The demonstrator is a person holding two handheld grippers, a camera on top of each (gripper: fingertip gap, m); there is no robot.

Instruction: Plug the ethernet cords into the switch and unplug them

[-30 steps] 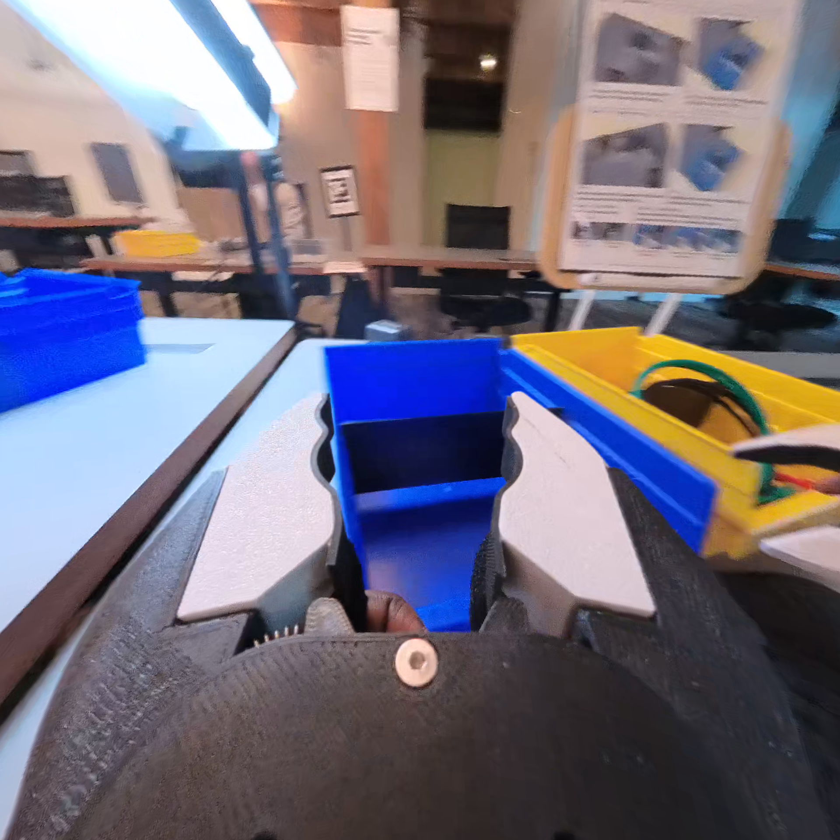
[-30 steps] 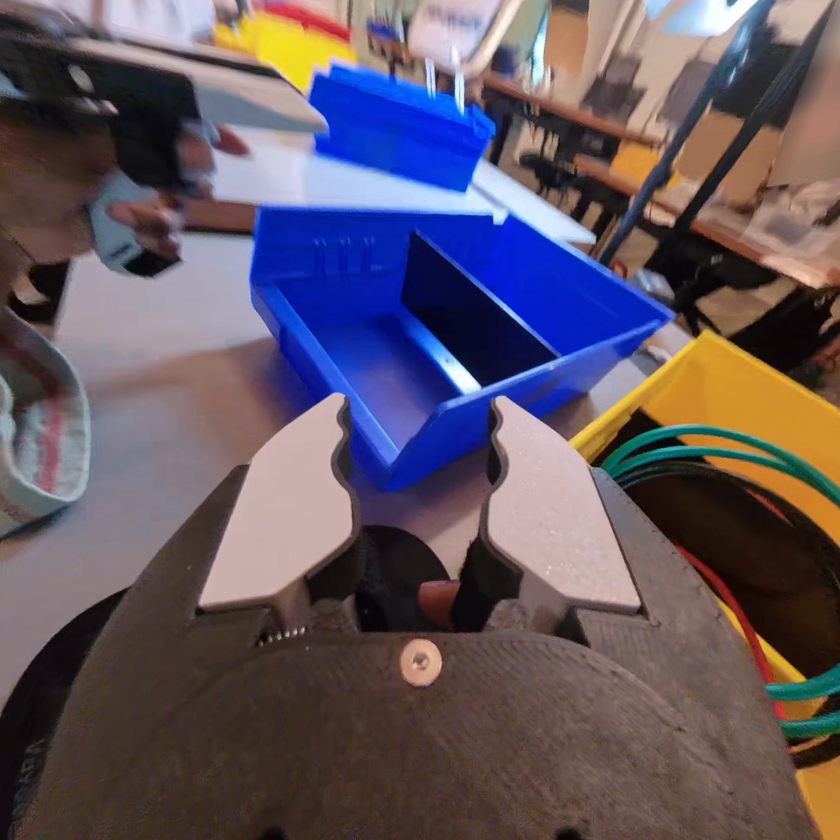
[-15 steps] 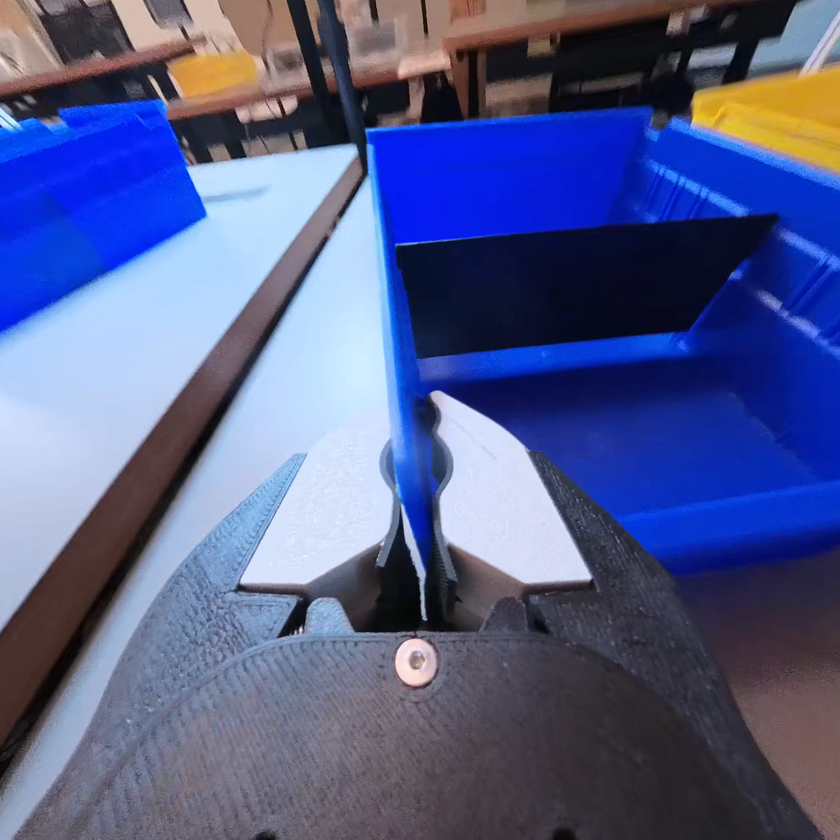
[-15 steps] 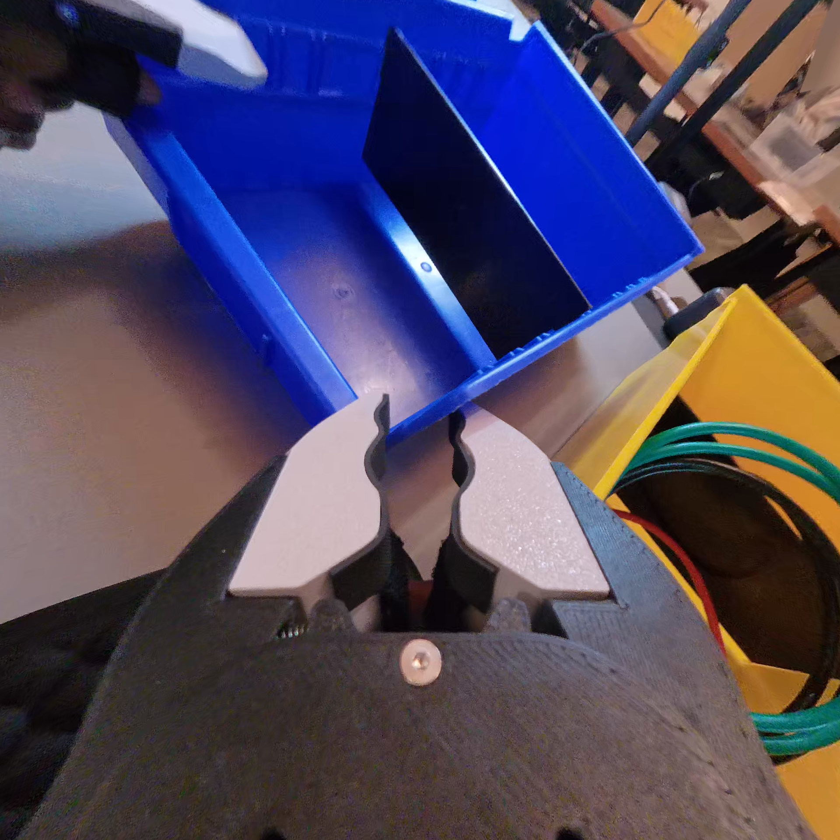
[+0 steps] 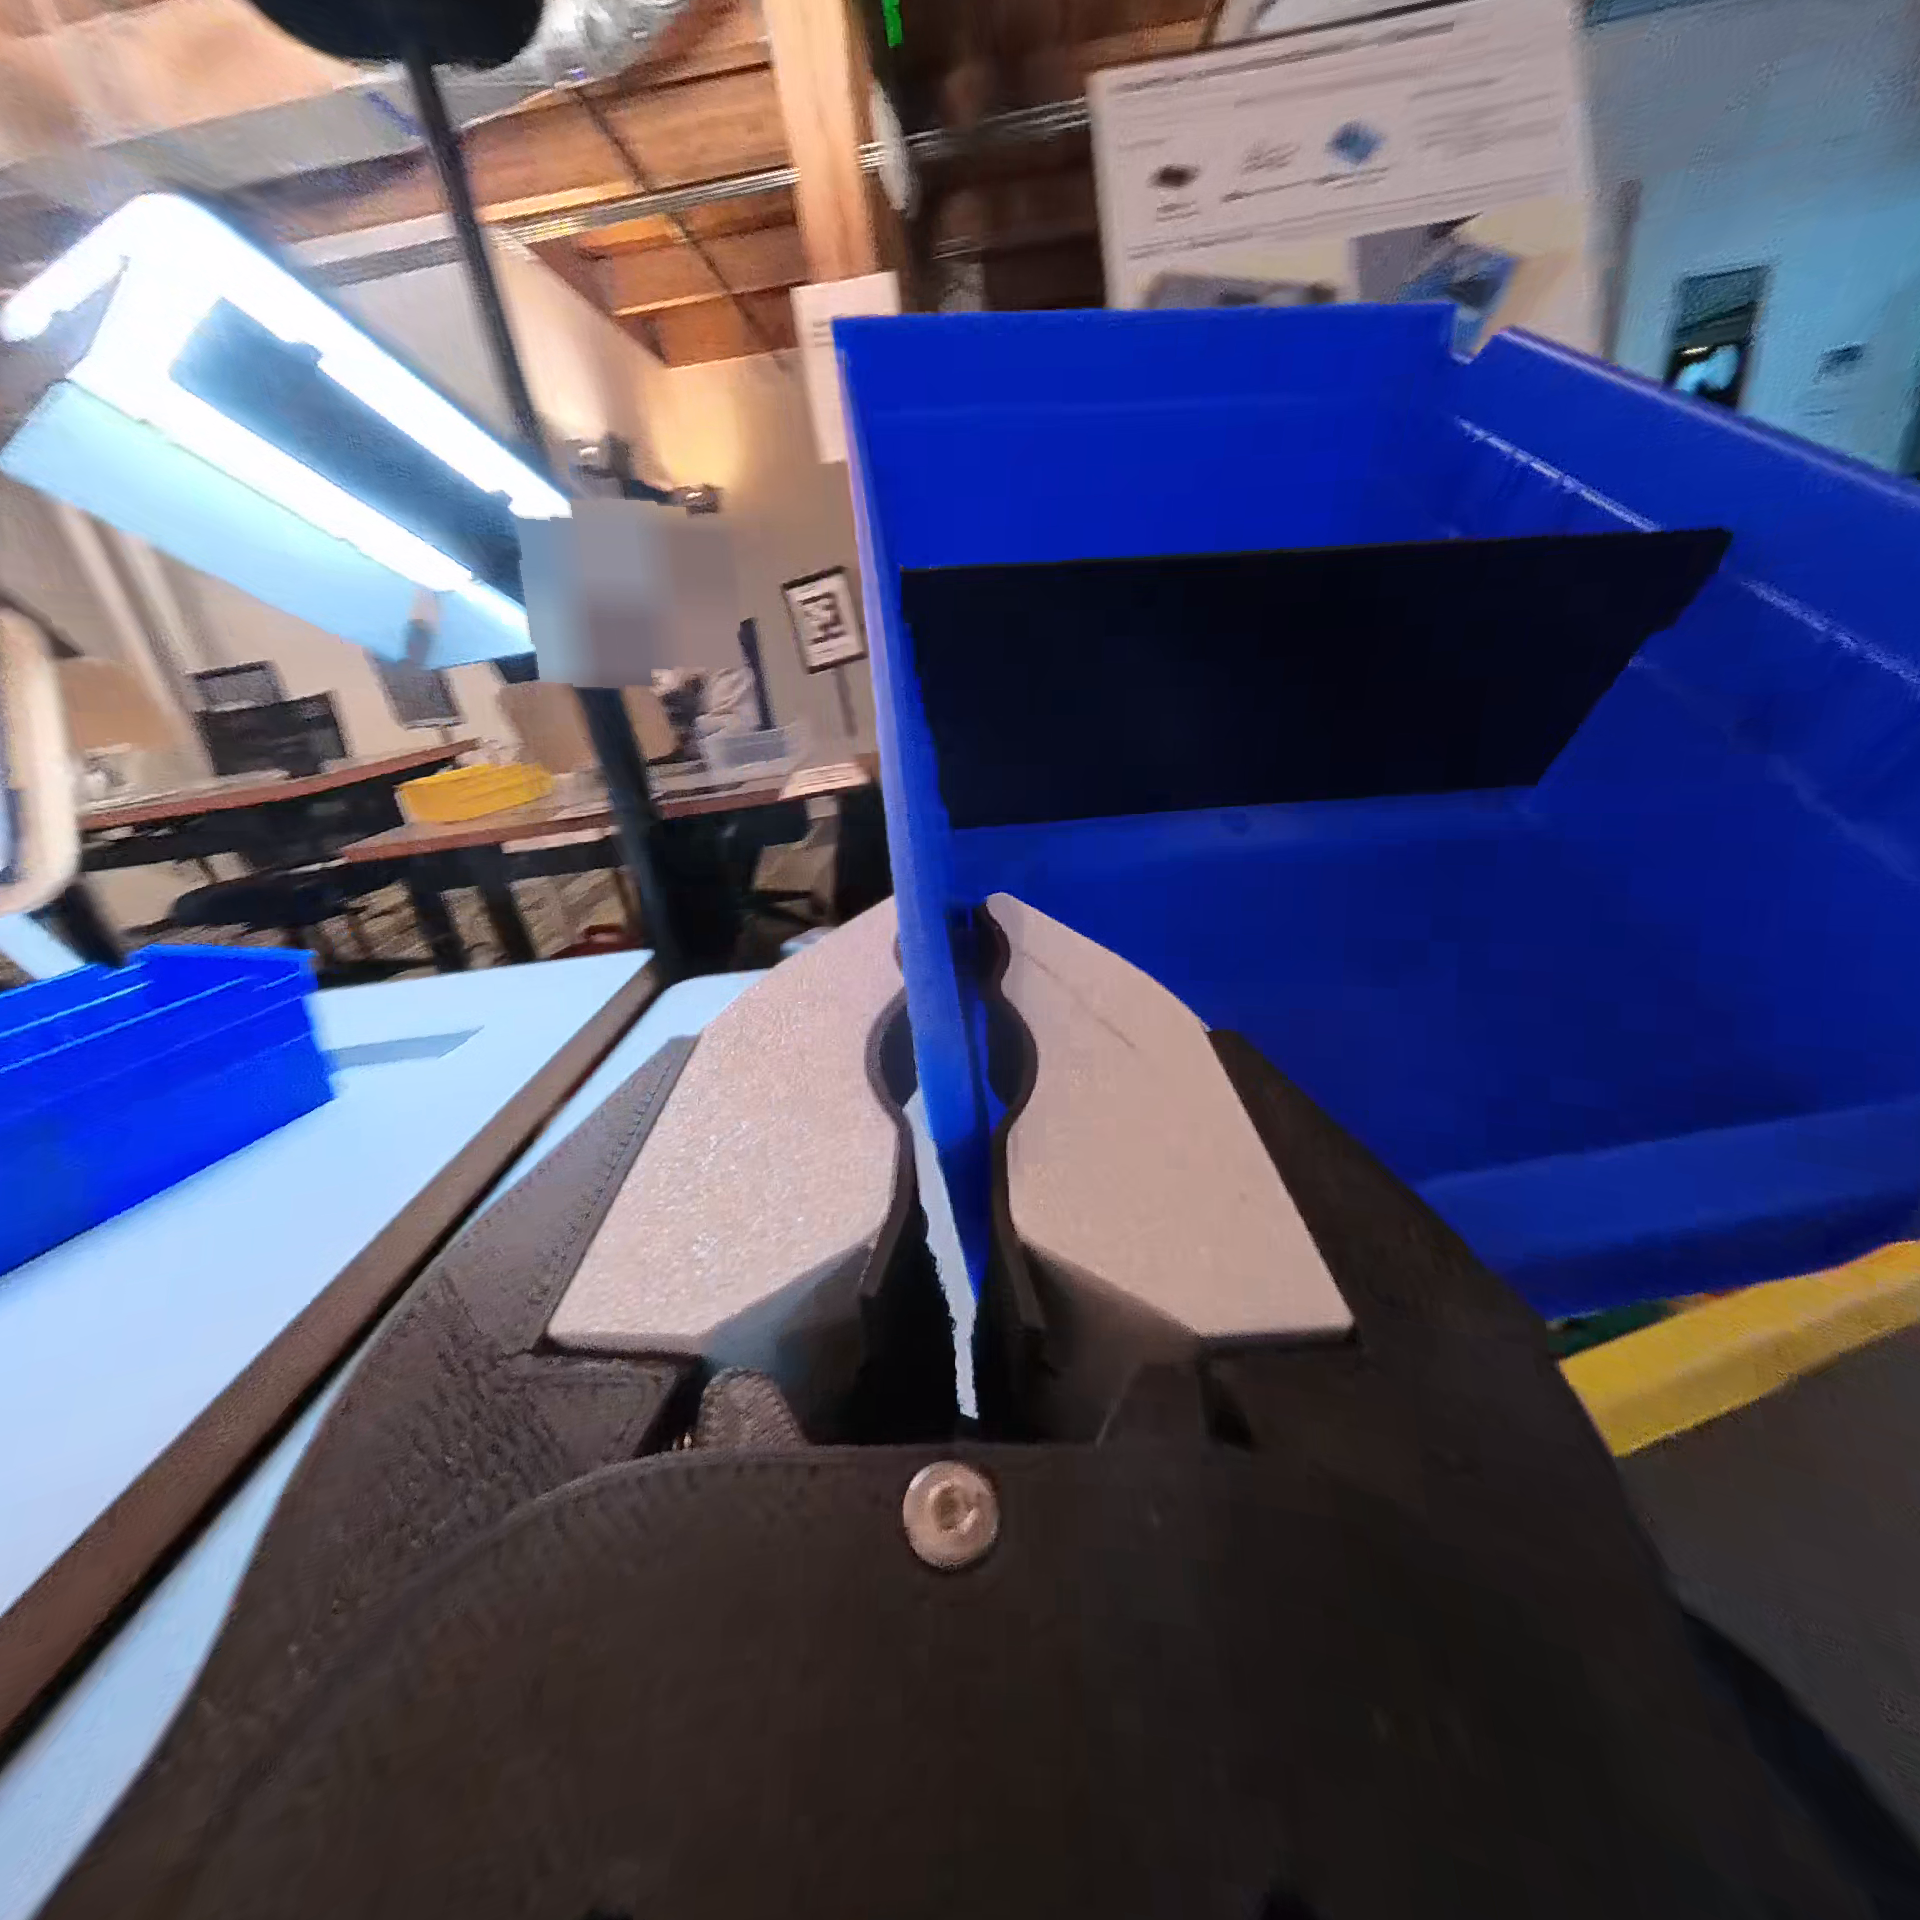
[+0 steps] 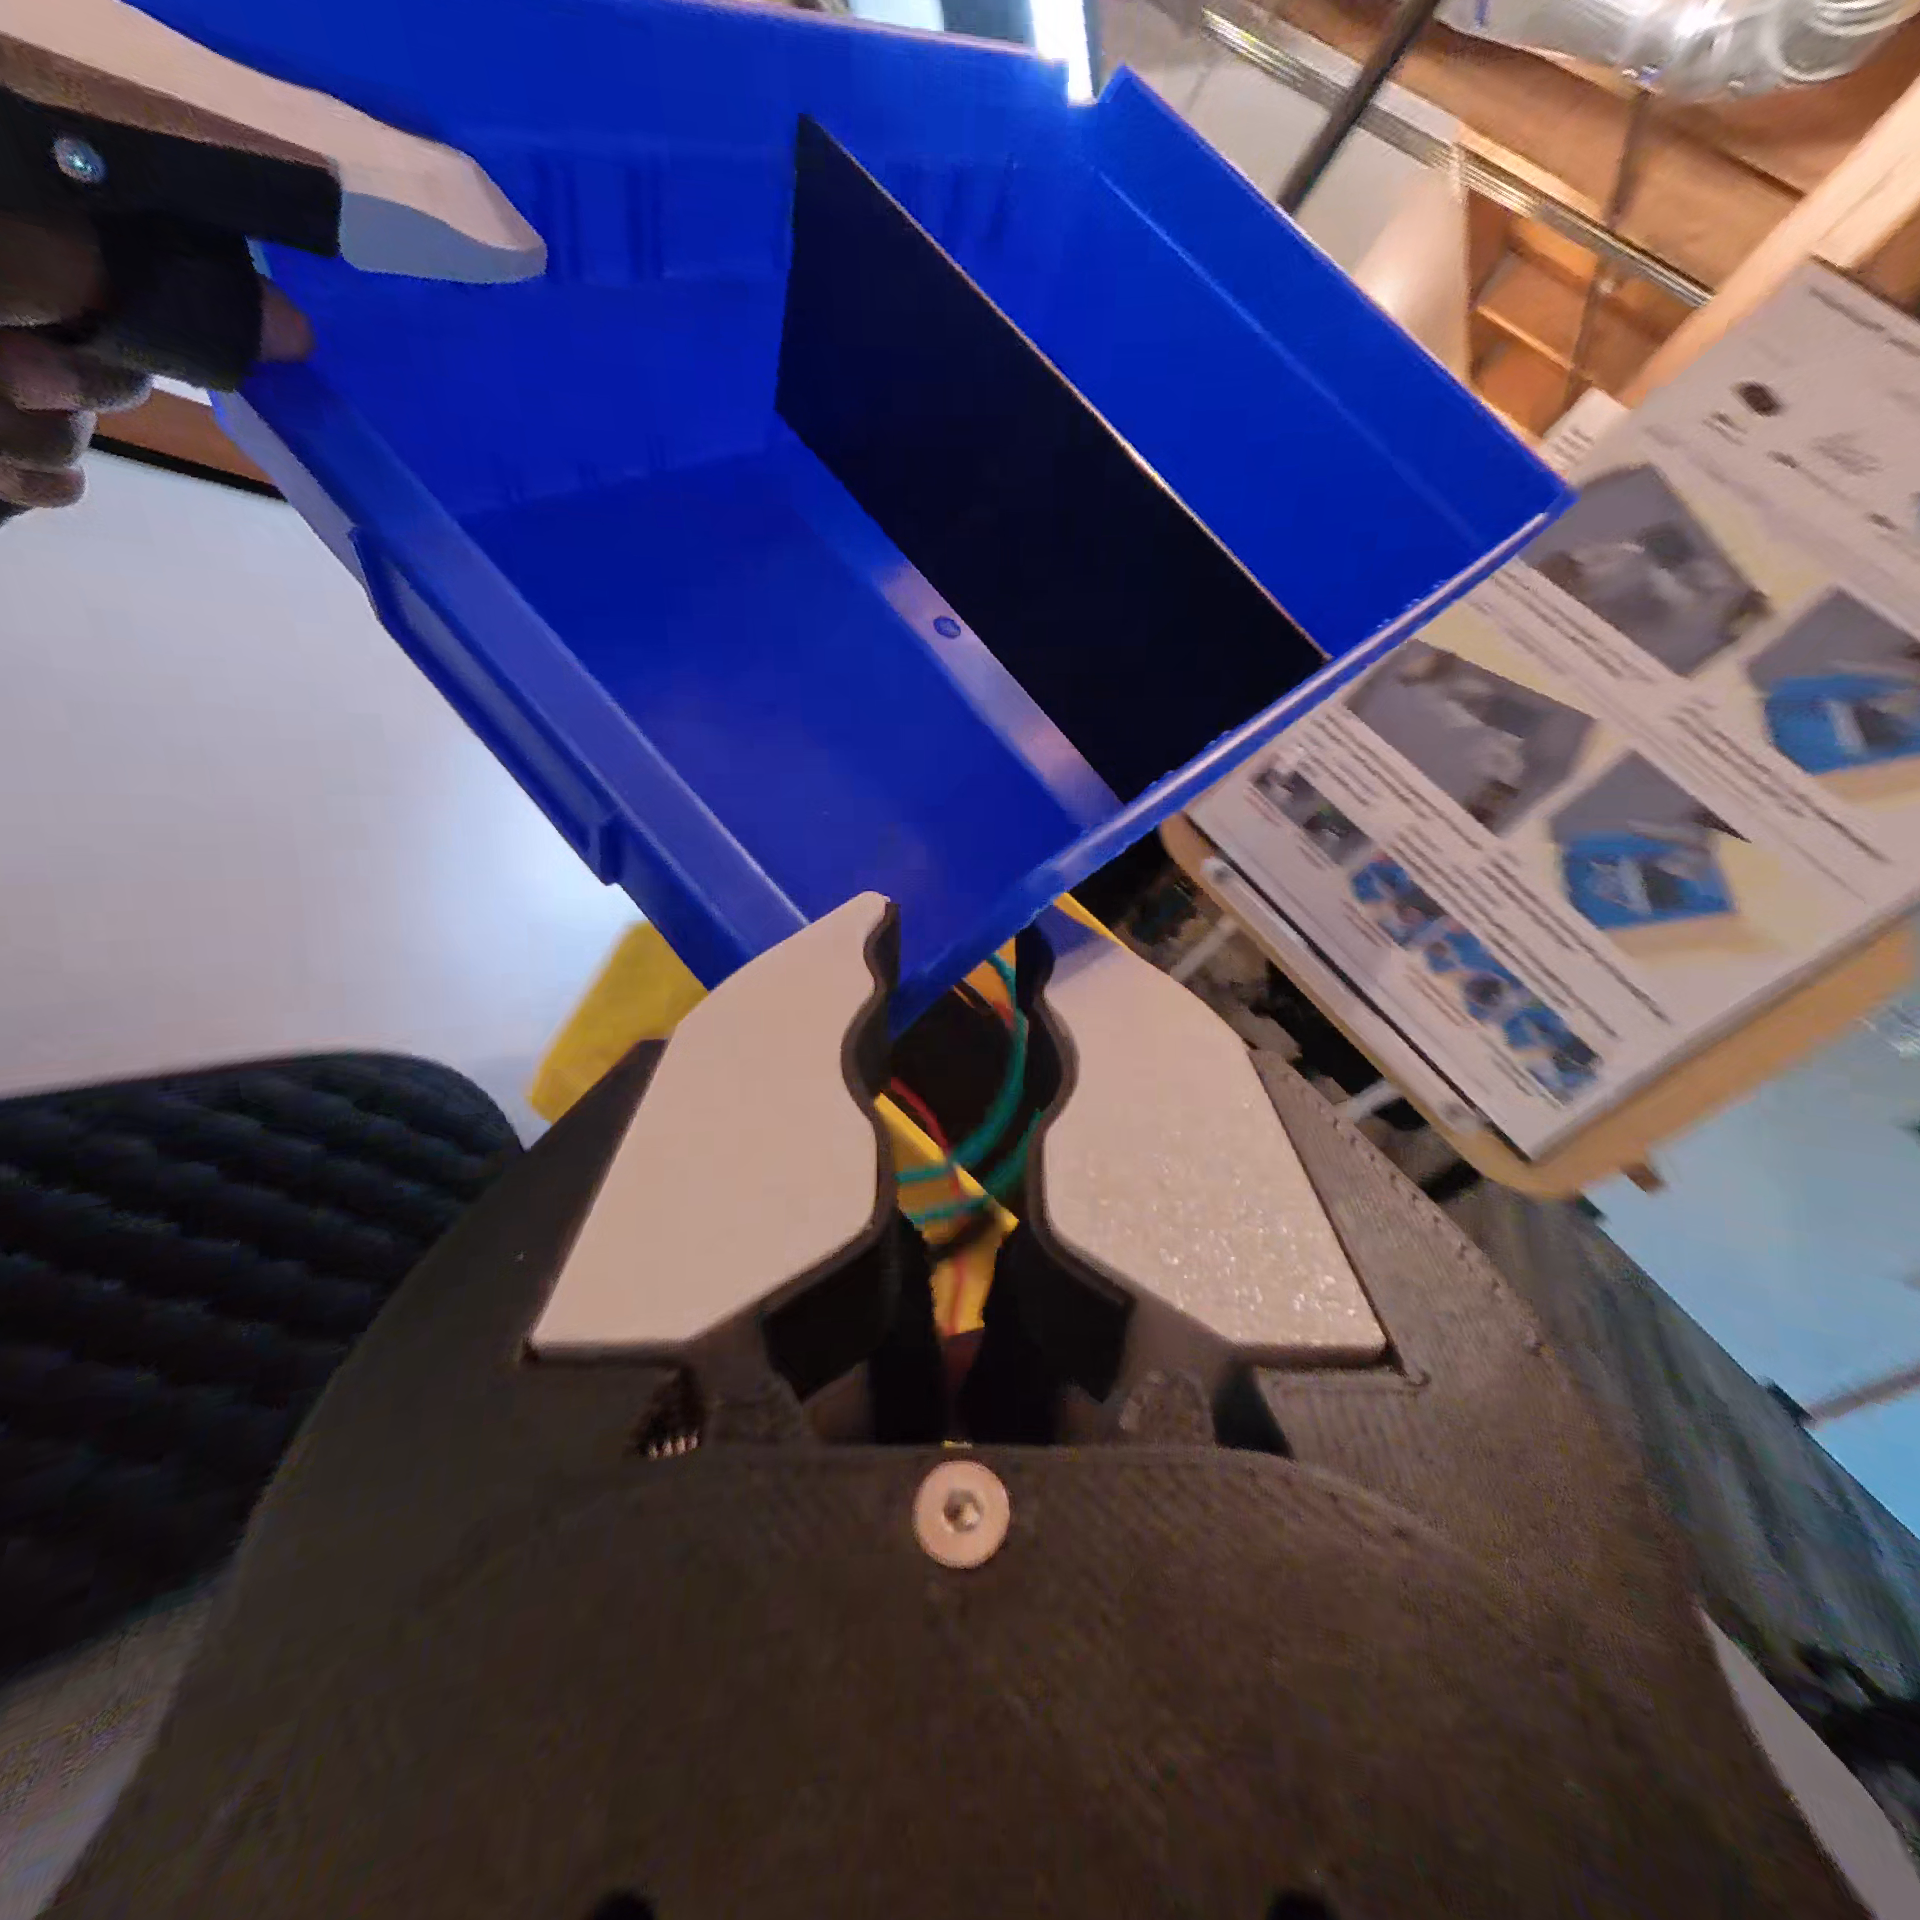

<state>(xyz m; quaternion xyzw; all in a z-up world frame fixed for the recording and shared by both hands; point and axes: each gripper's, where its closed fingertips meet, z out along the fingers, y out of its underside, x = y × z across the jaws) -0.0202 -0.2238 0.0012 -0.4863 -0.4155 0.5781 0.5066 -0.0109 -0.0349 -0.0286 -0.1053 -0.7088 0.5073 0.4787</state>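
Note:
An empty blue bin point(image 5: 1455, 987) with a black divider point(image 5: 1247, 675) hangs tilted in the air. My left gripper point(image 5: 945, 935) is shut on its left wall. In the right wrist view the bin point(image 6: 779, 675) fills the top, and my right gripper point(image 6: 966, 935) holds its near corner at the fingertips, with the fingers a little apart. Through that gap I see green and red ethernet cords point(image 6: 997, 1122) in a yellow bin point(image 6: 613, 1029) below. One finger point(image 6: 447, 218) of the left gripper shows at the bin's far wall. No switch is in view.
The yellow bin's rim point(image 5: 1714, 1340) sits under the lifted bin. A second blue bin point(image 5: 145, 1081) stands on the white table point(image 5: 260, 1299) at left. An instruction board point(image 6: 1558, 790) stands at right. A lamp point(image 5: 260, 447) hangs overhead. Spacing between my two grippers at the tips: around 20 cm.
Both grippers have closed on the blue bin and lifted it off the table. It has moved up and over the yellow bin, tilted. The views now point upward.

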